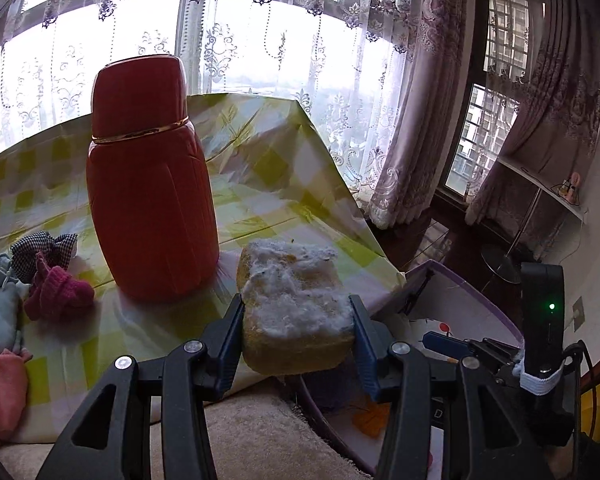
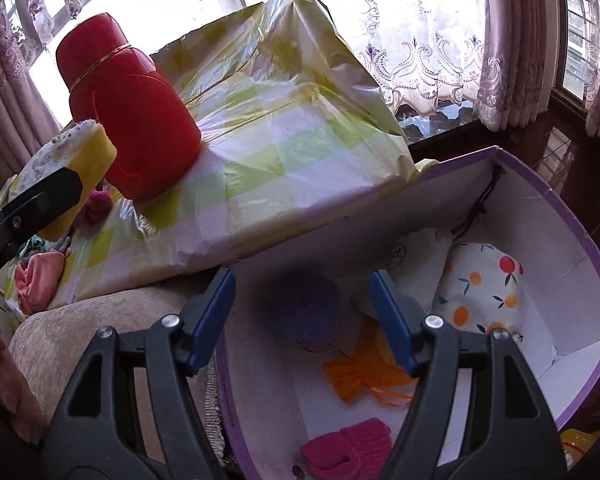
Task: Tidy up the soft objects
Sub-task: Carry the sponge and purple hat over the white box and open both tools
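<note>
My left gripper point(image 1: 296, 320) is shut on a yellow sponge point(image 1: 296, 292) with a white fuzzy top, held at the near corner of the table. The right wrist view shows the same sponge point(image 2: 88, 152) at the far left. My right gripper point(image 2: 302, 284) stands open above a purple-rimmed white box point(image 2: 580, 240). A blurred blue-purple soft thing point(image 2: 304, 312) lies below the gap, clear of both pads. In the box are a fruit-print cloth point(image 2: 480, 296), an orange pouch point(image 2: 360, 372) and a pink knitted piece point(image 2: 348, 448).
A tall red flask point(image 1: 148, 184) stands on the yellow-checked tablecloth point(image 1: 280, 168) just behind the sponge. At the table's left lie a dark pink knit point(image 1: 56, 292), a gingham fabric piece point(image 1: 40, 248), pale blue cloth point(image 1: 0, 300) and pink cloth point(image 1: 0, 388). A beige cushion point(image 1: 252, 440) is below.
</note>
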